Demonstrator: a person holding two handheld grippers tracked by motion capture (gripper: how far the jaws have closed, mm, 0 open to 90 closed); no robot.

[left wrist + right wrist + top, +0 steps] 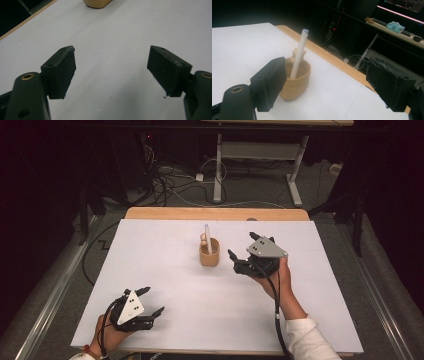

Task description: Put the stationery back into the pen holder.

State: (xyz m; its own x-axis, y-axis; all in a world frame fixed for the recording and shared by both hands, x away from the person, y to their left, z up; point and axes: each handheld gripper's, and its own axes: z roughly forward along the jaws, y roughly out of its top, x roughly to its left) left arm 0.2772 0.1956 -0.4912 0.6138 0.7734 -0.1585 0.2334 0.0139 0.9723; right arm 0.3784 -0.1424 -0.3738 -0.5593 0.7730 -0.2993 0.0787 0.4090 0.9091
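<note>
White tabletop (pixel 165 285) carries 1 tan cup (pixel 209 253) holding a white straw (pixel 207 239). Just right of it my right gripper (pixel 250 251) hangs, jaws apart; left gripper (pixel 152 301) idles open, well nearer me. Approach step, I judge: next, close on the straw.

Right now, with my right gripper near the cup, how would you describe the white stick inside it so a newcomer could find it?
Start at the white table top and find the tan cup near its middle, just left of the open right gripper. The white stick leans in the cup and rises well above its rim. Its neighbour, a short tan knobbed piece, barely clears the rim.
</note>
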